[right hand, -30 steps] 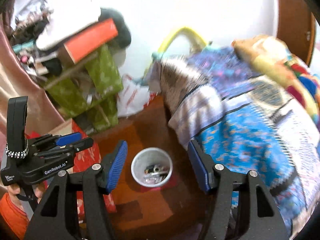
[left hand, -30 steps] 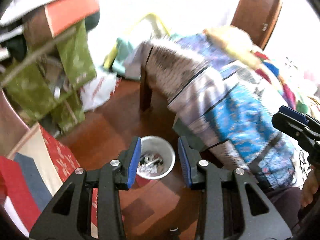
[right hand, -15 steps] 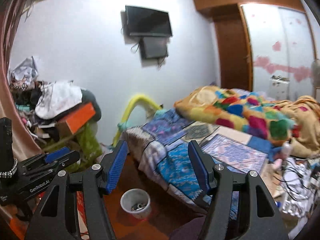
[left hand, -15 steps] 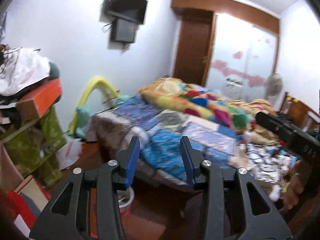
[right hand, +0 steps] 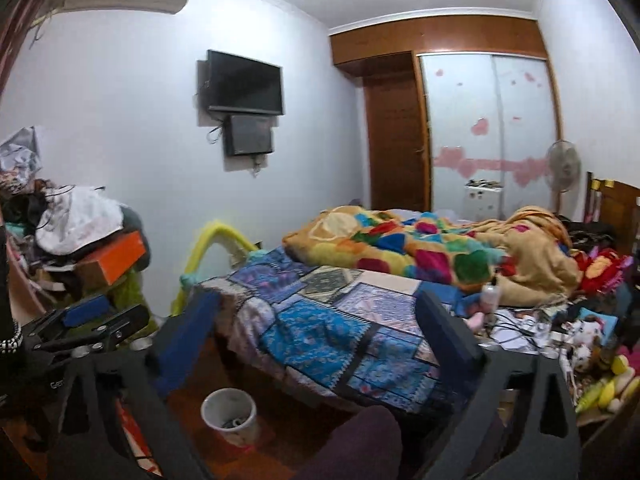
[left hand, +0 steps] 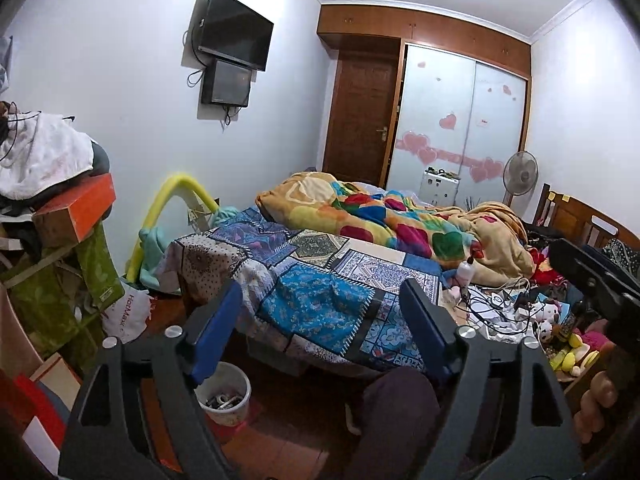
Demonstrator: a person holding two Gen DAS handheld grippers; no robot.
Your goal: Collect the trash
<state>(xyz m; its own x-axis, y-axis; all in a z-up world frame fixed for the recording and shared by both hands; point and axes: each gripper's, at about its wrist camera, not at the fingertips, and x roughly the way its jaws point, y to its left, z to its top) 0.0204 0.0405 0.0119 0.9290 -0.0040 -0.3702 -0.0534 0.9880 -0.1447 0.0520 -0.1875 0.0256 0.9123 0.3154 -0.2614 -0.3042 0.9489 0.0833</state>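
Two grippers are held up over the room, and both stand spread wide with nothing between their blue pads. The left gripper [left hand: 322, 320] frames the patchwork bedspread [left hand: 320, 304] of the bed, its fingers touching nothing. The right gripper [right hand: 320, 332] is released just as far, its fingers also bare and clear of everything.

The trash bin [left hand: 224, 394], a small white bucket with some scraps inside, stands on the wooden floor at the near left corner of the bed, low between the two fingers in each view; in the right wrist view it shows whole [right hand: 229, 410]. Loose clutter [left hand: 500, 308] of cables, papers and small bits lies on the near right part of the bed, beside a small bottle [left hand: 466, 270] and soft toys [left hand: 550, 314].

The left wrist view alone shows the person's right hand [left hand: 596, 404] at the right edge, wrapped around the other tool's handle, and a white plastic bag [left hand: 128, 314] on the floor by the green-draped shelf [left hand: 60, 280] on the left. The right wrist view alone shows the left gripper from the side [right hand: 92, 324] at its left edge, and an air conditioner [right hand: 124, 0] high on the far wall. Both views take in the wall-mounted television [left hand: 234, 30], the colourful blanket [left hand: 376, 220] heaped at the far side of the bed, the wardrobe [left hand: 460, 120] with pink hearts and a standing fan [left hand: 520, 172].
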